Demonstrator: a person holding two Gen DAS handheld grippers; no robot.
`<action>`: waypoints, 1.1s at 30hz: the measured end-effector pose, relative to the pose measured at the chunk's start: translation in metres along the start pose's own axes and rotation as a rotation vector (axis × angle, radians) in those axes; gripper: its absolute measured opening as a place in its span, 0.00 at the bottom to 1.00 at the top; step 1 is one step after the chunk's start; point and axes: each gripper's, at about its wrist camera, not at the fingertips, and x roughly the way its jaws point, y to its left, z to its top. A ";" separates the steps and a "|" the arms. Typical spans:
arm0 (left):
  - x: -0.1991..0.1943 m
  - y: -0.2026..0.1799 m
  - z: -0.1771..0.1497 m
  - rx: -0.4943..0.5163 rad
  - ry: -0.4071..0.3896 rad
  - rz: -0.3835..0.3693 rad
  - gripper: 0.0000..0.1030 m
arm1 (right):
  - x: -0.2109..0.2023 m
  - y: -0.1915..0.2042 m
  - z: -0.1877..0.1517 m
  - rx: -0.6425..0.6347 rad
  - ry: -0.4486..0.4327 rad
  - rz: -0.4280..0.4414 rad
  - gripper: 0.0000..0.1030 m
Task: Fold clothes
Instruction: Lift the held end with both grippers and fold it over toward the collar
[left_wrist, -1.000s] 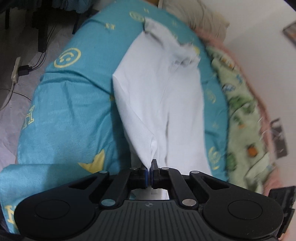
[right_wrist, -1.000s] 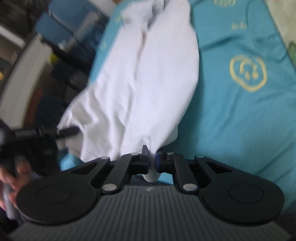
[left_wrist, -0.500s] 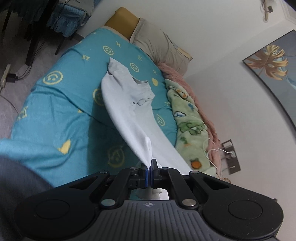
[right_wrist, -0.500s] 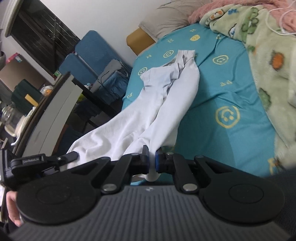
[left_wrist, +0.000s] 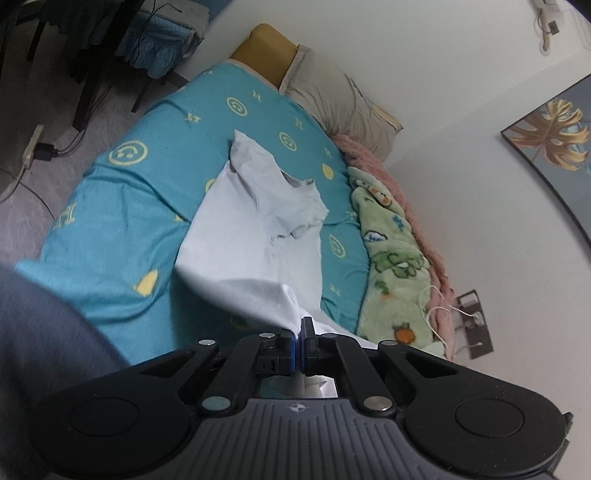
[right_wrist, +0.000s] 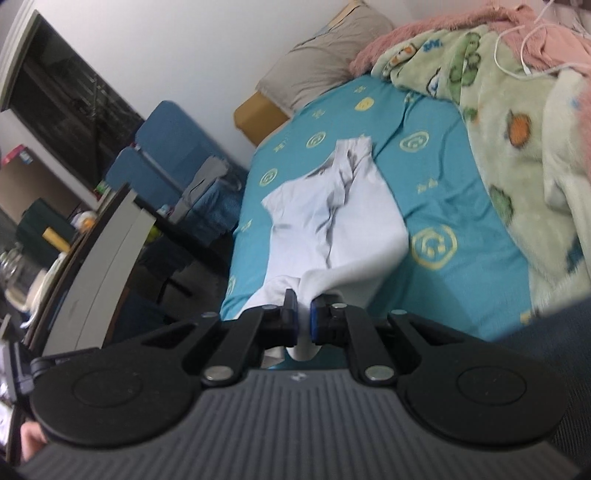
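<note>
Stretching up the middle of both views, the white shirt (left_wrist: 255, 236) lies lengthwise on the teal bed (left_wrist: 122, 221), collar end far, hem raised toward the camera. The left gripper (left_wrist: 298, 332) and right gripper (right_wrist: 303, 314) each pinch a hem corner. A green blanket (left_wrist: 391, 266) crowds the frame's right; a pillow (left_wrist: 332, 99) sits above.

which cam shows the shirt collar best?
Left wrist: the shirt lies sharp there, and the collar opening faces the camera, its dark inner edge clear. In the right wrist view the collar is blurred, a small grey gap beside bunched fabric. Both views show the near hem pinched in the fingers.
</note>
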 end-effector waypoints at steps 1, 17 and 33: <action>0.009 -0.003 0.008 0.012 -0.007 0.010 0.03 | 0.007 0.001 0.006 -0.001 -0.009 -0.008 0.09; 0.166 -0.030 0.103 0.251 -0.183 0.144 0.03 | 0.162 -0.025 0.085 -0.088 -0.125 -0.066 0.10; 0.303 0.022 0.103 0.445 -0.146 0.330 0.04 | 0.286 -0.053 0.082 -0.302 -0.056 -0.160 0.11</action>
